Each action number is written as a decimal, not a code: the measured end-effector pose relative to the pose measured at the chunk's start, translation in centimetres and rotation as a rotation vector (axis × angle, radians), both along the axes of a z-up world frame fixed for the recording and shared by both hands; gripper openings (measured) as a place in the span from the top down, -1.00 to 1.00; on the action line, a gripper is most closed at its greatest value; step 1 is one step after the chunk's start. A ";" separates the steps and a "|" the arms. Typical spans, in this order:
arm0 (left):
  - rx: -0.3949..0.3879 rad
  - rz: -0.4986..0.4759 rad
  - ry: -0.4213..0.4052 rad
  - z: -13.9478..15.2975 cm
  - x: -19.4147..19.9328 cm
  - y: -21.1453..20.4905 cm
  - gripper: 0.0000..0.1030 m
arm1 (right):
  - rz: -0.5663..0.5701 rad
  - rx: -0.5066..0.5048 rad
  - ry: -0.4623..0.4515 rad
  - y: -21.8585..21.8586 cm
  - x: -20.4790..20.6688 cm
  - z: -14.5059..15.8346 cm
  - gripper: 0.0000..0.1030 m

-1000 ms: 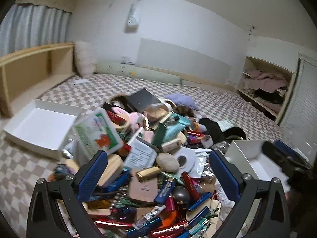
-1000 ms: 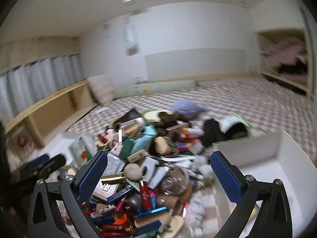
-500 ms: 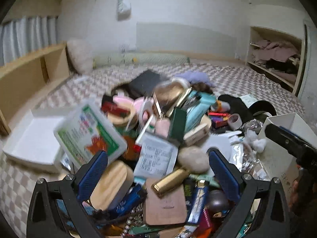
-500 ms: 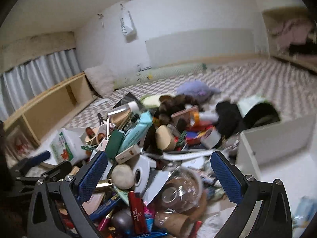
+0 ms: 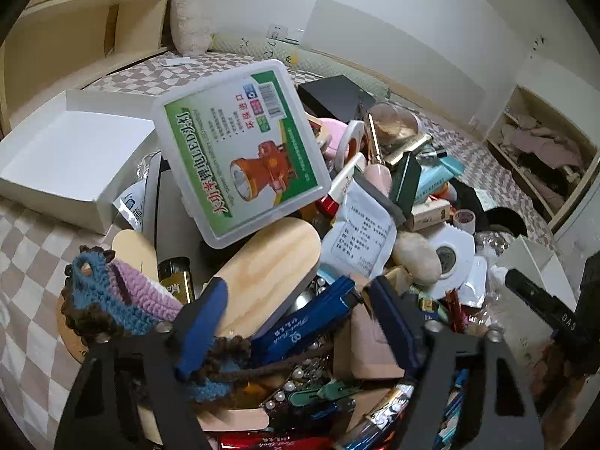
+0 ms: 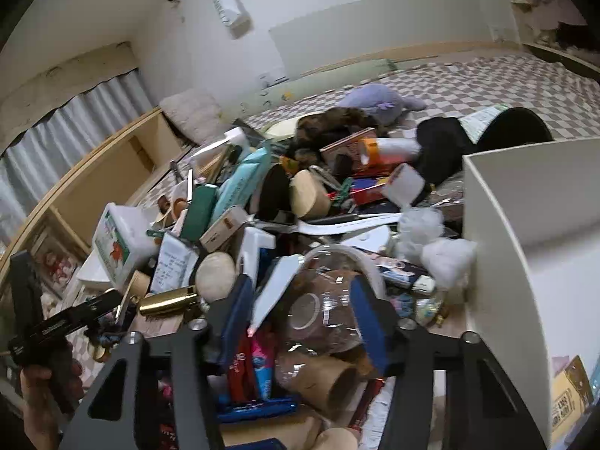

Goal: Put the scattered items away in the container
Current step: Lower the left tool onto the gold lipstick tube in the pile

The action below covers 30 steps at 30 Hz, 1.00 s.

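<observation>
left gripper (image 5: 296, 307) is low over the pile w/ its jaws partly apart, blue pads either side of a blue pen (image 5: 300, 333) and the end of a wooden block (image 5: 266, 273), can't tell if it's actually gripping anything. crochet bird (image 5: 120, 296) sits right by the left pad. headlamp box (image 5: 240, 142) leans tilted on top of the block. white tray (image 5: 71, 157) is off to the left on the checkered bed (image 5: 26, 262). other gripper (image 5: 543, 307) pokes in at the right edge.
</observation>
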<state>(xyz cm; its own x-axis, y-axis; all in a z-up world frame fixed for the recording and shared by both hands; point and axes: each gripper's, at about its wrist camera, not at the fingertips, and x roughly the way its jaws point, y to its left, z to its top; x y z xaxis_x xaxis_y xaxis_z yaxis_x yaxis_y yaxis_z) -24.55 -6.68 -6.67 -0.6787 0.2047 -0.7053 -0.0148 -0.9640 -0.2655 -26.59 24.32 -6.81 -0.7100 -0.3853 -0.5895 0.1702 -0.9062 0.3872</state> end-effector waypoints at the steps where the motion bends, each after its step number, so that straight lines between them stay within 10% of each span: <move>1: 0.002 -0.006 0.002 -0.1 -0.1 0.1 -0.43 | 0.010 0.001 0.000 -0.3 0.0 -0.1 0.02; 9: -0.007 0.001 0.001 -0.3 -0.5 0.5 -0.43 | 0.060 0.017 -0.042 -2.5 -1.1 -1.3 0.04; 14: 0.001 0.008 0.003 -0.3 -0.3 0.6 -0.43 | 0.076 0.037 -0.068 -3.8 -2.7 -1.9 0.67; 19: 0.021 0.006 0.005 -0.2 -0.4 0.5 -0.43 | 0.092 0.050 -0.070 -4.4 -3.9 -2.1 0.69; 30: -0.008 -0.043 0.045 0.3 -0.1 2.0 -0.43 | 0.080 -0.189 -0.115 -2.1 -3.5 -2.5 0.85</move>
